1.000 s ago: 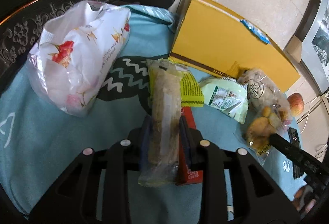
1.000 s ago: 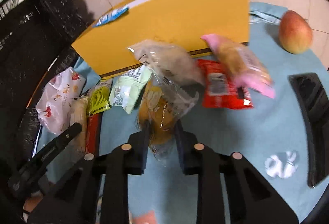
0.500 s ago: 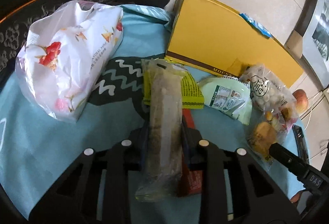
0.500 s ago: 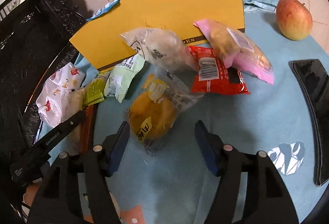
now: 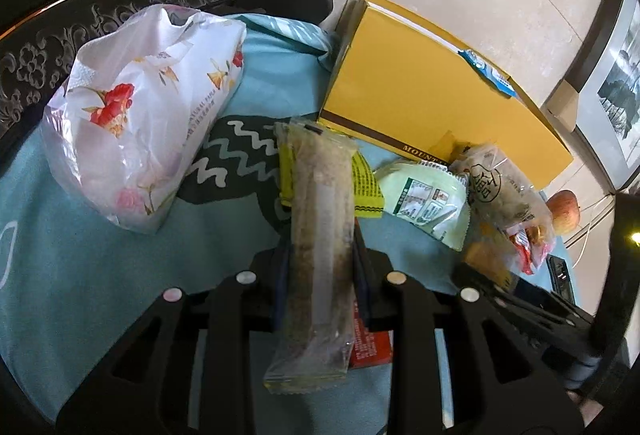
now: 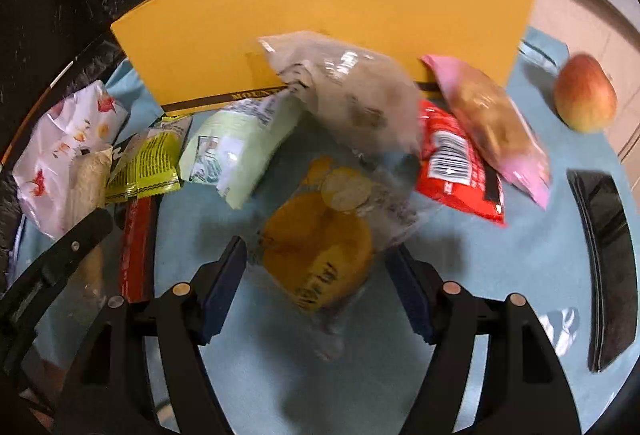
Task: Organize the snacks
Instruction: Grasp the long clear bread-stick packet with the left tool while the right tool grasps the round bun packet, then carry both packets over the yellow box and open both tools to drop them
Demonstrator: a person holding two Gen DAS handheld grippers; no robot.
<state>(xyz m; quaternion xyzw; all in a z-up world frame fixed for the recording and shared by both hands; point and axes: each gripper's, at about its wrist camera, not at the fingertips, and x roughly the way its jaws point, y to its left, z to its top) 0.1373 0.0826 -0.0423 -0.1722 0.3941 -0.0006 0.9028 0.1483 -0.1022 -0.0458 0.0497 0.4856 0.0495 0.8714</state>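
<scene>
One second ago clamped, the right claw (image 6: 318, 287) now stands wide, closing slightly, around the released yellow pastry bag (image 6: 320, 251) at lower centre, while the left claw (image 5: 320, 291) grips its long bar (image 5: 316, 263).

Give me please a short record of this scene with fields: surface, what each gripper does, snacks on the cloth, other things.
surface: blue cloth
left gripper: shut on a long bar in clear wrap
right gripper: jaws closing, pads not touching the yellow cake packet between them
snacks on the cloth: green packet, red packet, pink packet
other things: yellow box, apple
</scene>
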